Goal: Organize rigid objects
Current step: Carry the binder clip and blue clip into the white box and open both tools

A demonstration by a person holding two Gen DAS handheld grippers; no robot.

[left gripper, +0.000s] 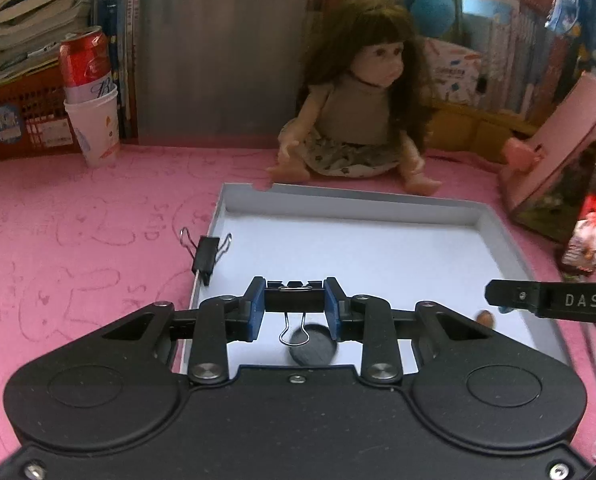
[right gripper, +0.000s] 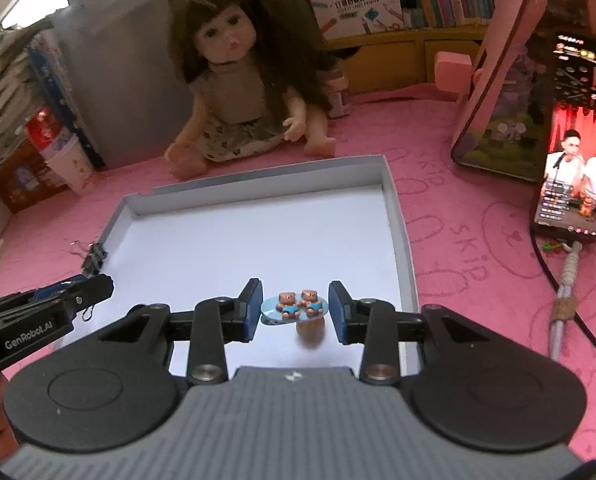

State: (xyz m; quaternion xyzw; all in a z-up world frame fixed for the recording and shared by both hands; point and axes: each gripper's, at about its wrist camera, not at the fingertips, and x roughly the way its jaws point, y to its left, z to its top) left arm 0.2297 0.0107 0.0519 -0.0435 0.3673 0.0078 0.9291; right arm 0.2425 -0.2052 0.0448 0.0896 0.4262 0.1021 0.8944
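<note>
My left gripper (left gripper: 295, 304) is shut on a black binder clip (left gripper: 295, 294) and holds it above the near part of a white shallow box tray (left gripper: 378, 200); the clip's wire handle hangs down. A second black binder clip (left gripper: 207, 254) is clamped on the tray's left wall, and also shows in the right wrist view (right gripper: 93, 258). My right gripper (right gripper: 296, 308) is open over the tray (right gripper: 398, 240). Between its jaws, a blue hair clip with two small bears (right gripper: 296, 305) is apart from both pads, seemingly in mid-air with its blurred shadow below.
A doll (left gripper: 358, 120) sits behind the tray on the pink mat. A red can in a paper cup (left gripper: 92, 96) stands at back left. A pink stand (right gripper: 494, 80) and a lit phone (right gripper: 578, 152) with a cable are on the right. Books line the back.
</note>
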